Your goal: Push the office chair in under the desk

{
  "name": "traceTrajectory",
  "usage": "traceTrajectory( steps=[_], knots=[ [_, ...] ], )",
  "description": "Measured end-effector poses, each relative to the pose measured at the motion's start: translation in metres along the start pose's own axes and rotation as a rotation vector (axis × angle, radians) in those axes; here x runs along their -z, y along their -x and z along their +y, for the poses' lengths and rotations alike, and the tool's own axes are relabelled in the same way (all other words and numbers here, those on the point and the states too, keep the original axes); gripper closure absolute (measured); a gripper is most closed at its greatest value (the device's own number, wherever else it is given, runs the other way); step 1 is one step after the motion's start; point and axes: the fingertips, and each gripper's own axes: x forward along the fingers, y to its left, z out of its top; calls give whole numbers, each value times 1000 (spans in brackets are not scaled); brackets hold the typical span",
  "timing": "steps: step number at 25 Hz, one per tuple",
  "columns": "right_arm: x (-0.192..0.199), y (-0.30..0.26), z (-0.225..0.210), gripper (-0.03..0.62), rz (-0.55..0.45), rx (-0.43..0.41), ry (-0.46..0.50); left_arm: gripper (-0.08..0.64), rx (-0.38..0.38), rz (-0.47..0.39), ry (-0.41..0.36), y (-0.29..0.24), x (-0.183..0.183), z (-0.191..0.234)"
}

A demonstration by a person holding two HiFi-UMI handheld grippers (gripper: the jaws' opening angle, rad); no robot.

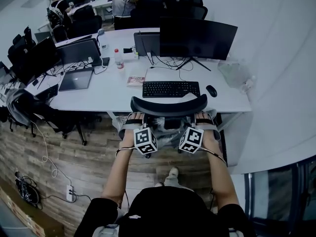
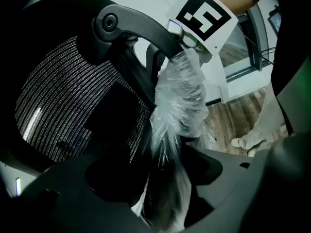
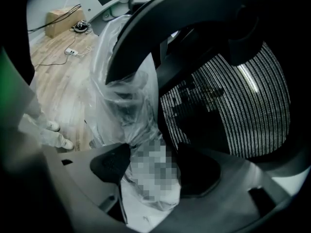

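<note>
The office chair (image 1: 170,125) faces the desk (image 1: 108,95), headrest (image 1: 169,106) parallel to its edge.

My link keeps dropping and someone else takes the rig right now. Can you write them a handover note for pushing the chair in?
Left gripper: shut on the back of the office chair, through its plastic wrap.
Right gripper: shut on the wrapped chair back on the other side.
Position: the chair faces the desk, and the top of its back is at the desk's near edge, in line with the keyboard.
Done: both grips are taken and the chair is lined up.
Left: the head view does not show how far the seat is under. If there is room, push evenly with both grippers, then release.
</note>
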Motion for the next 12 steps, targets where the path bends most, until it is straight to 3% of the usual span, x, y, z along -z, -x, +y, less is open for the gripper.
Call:
traceTrajectory(
  steps=[12],
  knots=[
    [-1, -25, -15, 277, -32, -3, 6, 221, -10, 16, 17, -19, 6, 18]
  ],
)
